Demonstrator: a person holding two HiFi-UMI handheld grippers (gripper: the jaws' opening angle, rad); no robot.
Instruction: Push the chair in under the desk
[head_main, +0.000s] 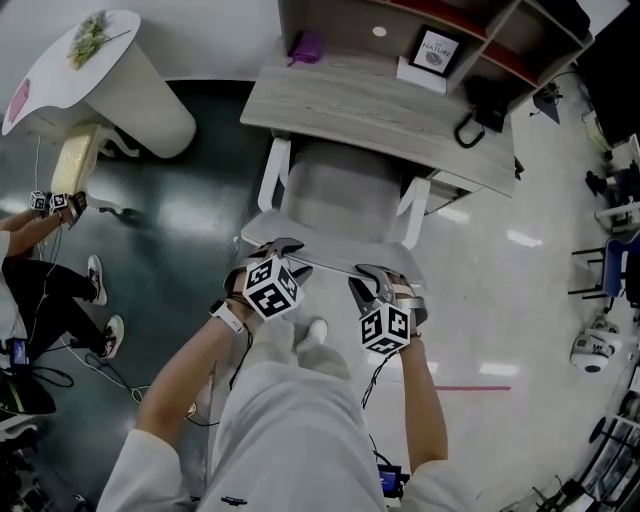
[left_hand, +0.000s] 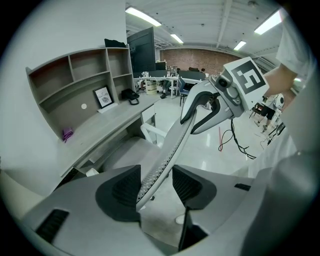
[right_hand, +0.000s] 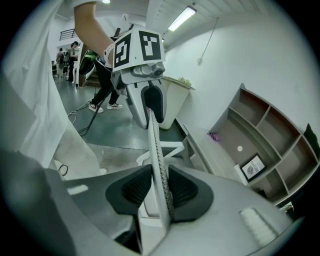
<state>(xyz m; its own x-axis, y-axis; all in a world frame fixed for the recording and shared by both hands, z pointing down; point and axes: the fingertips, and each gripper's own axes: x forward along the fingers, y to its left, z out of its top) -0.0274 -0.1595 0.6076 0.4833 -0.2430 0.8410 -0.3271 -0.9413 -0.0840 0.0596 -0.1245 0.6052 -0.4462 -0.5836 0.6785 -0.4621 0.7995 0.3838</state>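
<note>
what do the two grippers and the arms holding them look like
Left gripper and right gripper: grey shells, dark ribbed pads, each carrying a black-and-white marker cube. A black cable hangs off the right one. White short sleeves; white wristband on the left wrist.

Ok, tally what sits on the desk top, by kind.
Purple item: 1
Framed picture: 1
White flat item under the picture: 1
Black item with a loop handle: 1
Total: 4
</note>
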